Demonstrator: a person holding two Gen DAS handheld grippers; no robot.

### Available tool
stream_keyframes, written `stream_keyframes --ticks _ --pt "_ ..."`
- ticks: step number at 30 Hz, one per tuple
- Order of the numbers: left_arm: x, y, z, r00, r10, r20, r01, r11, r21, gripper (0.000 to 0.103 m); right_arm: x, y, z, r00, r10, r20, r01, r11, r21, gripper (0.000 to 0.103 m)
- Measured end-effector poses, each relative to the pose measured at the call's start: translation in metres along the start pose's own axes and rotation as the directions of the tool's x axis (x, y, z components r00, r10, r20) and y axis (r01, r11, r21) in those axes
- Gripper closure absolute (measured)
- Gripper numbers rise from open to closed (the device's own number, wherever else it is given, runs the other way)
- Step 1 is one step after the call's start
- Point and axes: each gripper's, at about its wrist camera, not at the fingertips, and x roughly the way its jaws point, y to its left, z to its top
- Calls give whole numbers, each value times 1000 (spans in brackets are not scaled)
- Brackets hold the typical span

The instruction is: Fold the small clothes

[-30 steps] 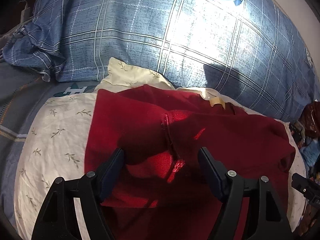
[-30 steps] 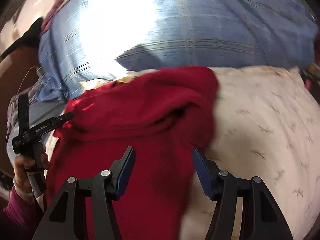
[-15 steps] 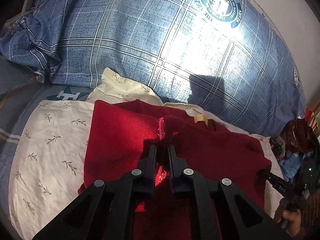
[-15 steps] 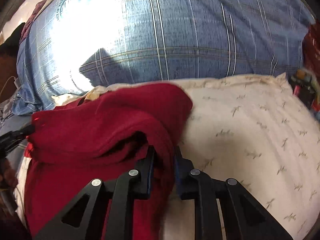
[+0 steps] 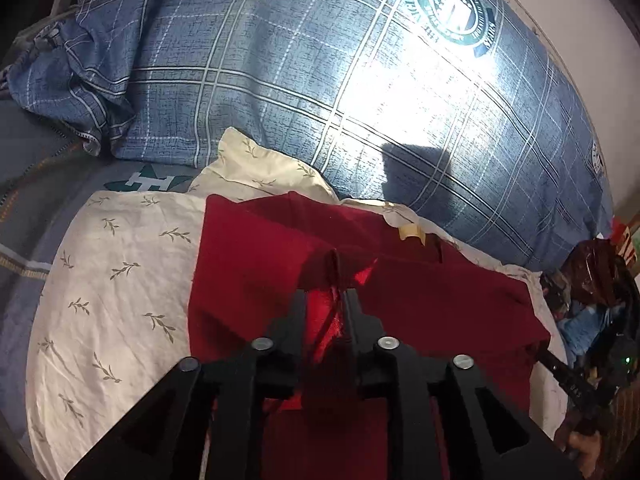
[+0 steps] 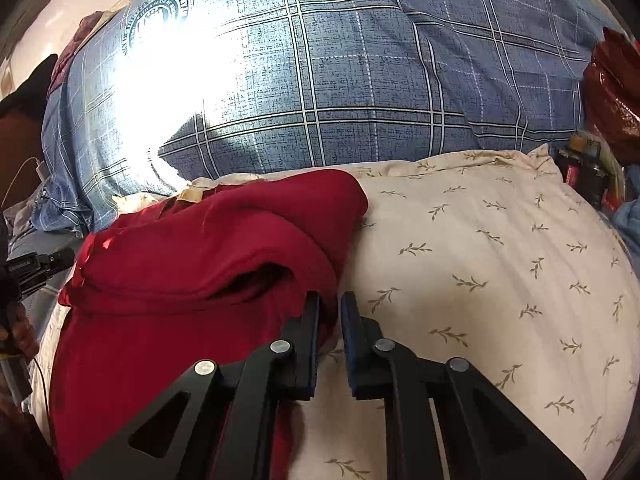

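Observation:
A dark red knitted garment [image 5: 440,304] lies on a cream leaf-print pillow [image 5: 120,280], with a tan label [image 5: 412,233] at its far edge. My left gripper [image 5: 325,300] is shut on a raised fold in the middle of the garment. In the right wrist view the red garment [image 6: 200,272] is bunched on the left of the cream pillow [image 6: 500,264]. My right gripper [image 6: 330,304] is shut on the garment's right edge, where the cloth is lifted off the pillow.
A large blue plaid pillow [image 5: 360,92] with a round emblem stands behind the cream one; it also shows in the right wrist view [image 6: 360,80]. A red bag [image 6: 616,92] and clutter sit at the far right. Grey bedding [image 5: 32,168] lies at the left.
Both grippers went from wide open over the garment to shut on folds of it, then drew back and up, raising the pinched cloth.

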Motion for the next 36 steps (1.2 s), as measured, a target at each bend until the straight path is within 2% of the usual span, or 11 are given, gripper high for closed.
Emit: stream_keyframes --ticks 3,7,8,12,13,14,18,21,27,32,36 --pt "4 -10 -4 999 -33 -8 33 999 15 60 -4 7 1 1000 -5 24 5 999 -37 64" --pt "23 -20 -13 999 -5 -52 8 998 67 66 2 17 2 1000 -21 15 23 996 -86 62" --pt "28 -24 -15 998 1 -63 4 997 80 77 5 18 2 1000 -25 10 26 995 -91 62" --pt "39 -31 -12 999 24 -48 -20 995 93 96 16 17 2 1000 -26 -7 25 996 -87 65" --pt "37 -32 -11 999 19 -36 -16 996 87 96 18 16 3 1000 -28 -9 27 996 -84 85" --pt "34 -33 -11 1000 15 -24 -13 996 89 96 18 15 5 999 -38 -1 38 996 -78 94" --pt "2 -34 -4 998 -41 50 36 995 93 97 0 0 17 997 29 66 -31 999 28 94" --pt "-21 -24 3 995 -44 93 36 995 92 97 -12 5 14 995 35 90 -34 999 -13 94" --pt "-1 6 -16 995 90 -48 -87 995 53 97 8 23 -22 998 -51 -22 46 979 -199 96" --pt "9 -4 -23 988 148 -50 -143 985 92 97 1 4 -23 996 -29 -84 21 995 -100 94" --pt "10 -4 -25 986 157 -48 -152 984 94 96 -28 -16 -11 998 64 -15 -63 997 52 88"
